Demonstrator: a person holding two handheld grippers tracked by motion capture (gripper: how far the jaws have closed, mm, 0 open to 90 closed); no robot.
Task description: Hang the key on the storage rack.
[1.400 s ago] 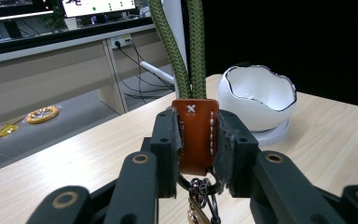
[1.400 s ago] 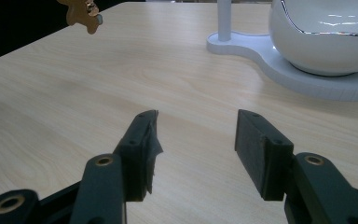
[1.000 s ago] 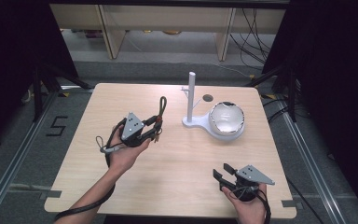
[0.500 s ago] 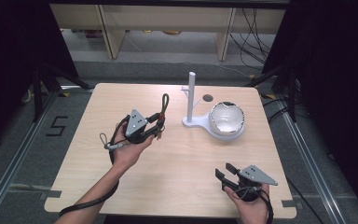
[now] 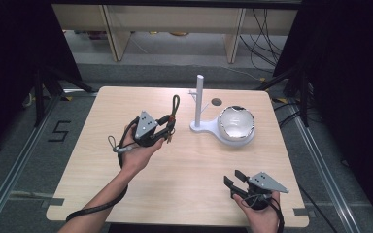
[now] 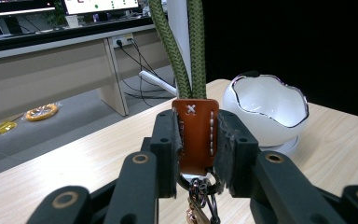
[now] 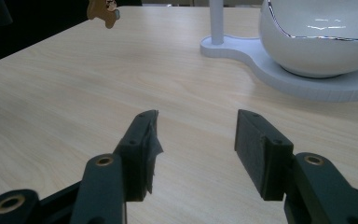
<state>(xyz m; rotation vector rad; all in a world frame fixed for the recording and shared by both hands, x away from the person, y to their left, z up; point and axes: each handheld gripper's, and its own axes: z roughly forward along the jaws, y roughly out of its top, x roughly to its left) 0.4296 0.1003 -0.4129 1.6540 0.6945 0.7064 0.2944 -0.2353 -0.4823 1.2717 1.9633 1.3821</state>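
- While the left hand-held gripper point(image 5: 167, 125) is clamped on the brown leather tab point(image 6: 196, 135) of the keychain strap point(image 5: 175, 104), w/ the green cord loop standing up above the jaws, the step in hand looks like hanging that loop on the white stand point(image 5: 200, 99).
- Strap sits in the air at approx 9 o'clock of the stand, near but apart from it; key rings and a small charm dangle below the tab.
- To do it well, I'd judge: keep the grip firm on the tab, lift so the loop clears the post top or its side peg point(image 5: 193, 92), then lower so the cord drops over it. Loop is narrow, so line it up before going down.
- Watch the white bowl point(image 5: 237, 123) on the stand's base, at 3 o'clock of the post; it's close enough to be bumped.
- Right hand-held gripper point(image 5: 234, 180) rests low at approx 5 o'clock of the counter, jaws apart, nothing between them; fine to leave parked.
- Counter point(image 5: 184, 194): light wood grain, matte, w/ a round cable hole point(image 5: 216, 102) at 12 o'clock behind the stand.
- Room: grey floor, a "5" marked point(image 5: 59, 131) at 9 o'clock, desks and loose cables beyond, dark at both sides.
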